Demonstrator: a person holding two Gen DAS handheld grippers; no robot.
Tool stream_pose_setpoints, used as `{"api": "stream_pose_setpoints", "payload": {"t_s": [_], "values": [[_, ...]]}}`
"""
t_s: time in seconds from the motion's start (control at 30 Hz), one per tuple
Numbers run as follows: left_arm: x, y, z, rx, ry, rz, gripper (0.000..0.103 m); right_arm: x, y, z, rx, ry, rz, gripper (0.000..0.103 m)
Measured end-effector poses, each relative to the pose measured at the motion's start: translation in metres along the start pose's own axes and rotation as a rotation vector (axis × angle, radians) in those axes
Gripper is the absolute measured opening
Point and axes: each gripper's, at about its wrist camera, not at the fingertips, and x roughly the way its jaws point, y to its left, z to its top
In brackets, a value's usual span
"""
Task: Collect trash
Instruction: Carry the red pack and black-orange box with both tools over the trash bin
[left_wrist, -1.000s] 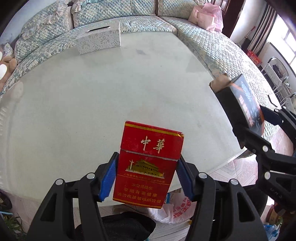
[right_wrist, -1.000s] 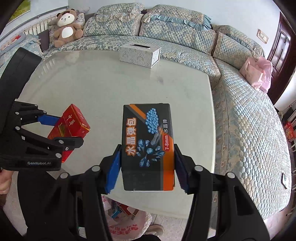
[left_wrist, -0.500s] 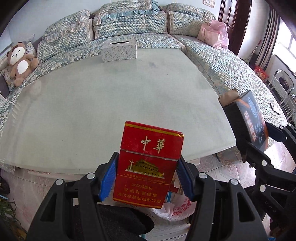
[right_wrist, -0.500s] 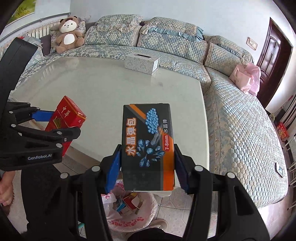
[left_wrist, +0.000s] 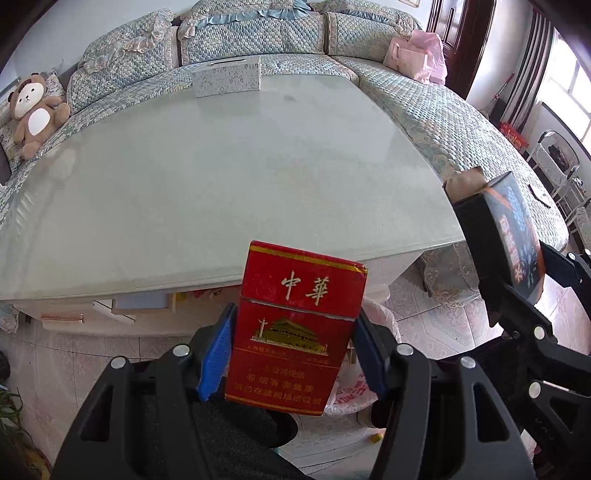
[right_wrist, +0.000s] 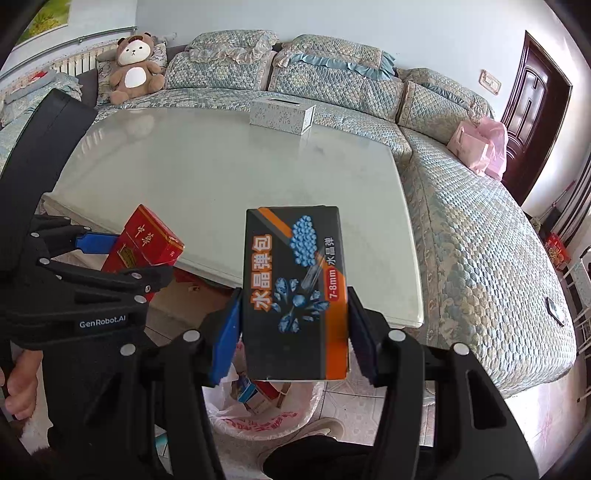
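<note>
Red pack (left_wrist: 295, 328), black box (right_wrist: 295, 291), now past table edge (right_wrist: 295, 273)

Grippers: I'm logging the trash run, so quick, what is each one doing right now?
Left gripper: closed on the red cigarette pack.
Right gripper: closed on the black box.

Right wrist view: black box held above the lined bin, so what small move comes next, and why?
Probably open the right tool and drop the black box. The bin, already holding cartons, lies just beneath and slightly nearer, so a small pull back first may help.
</note>
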Motion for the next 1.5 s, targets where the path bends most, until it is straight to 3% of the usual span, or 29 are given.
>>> {"api": "stream_pose_setpoints", "payload": {"t_s": [0.53,0.87,1.5], "values": [[0.043,-0.014,-0.043,0.03,0.087,-0.043,0.059,0.022,0.012,-0.038,0.026,0.065,0.002,0.053],[0.081,-0.025,-0.054,0.049,0.157,-0.04,0.059,0.059,0.016,-0.062,0.057,0.156,0.045,0.053],[0.182,-0.033,-0.077,0.049,0.347,-0.065,0.059,0.137,-0.003,-0.111,0.14,0.335,0.032,0.053]]}}
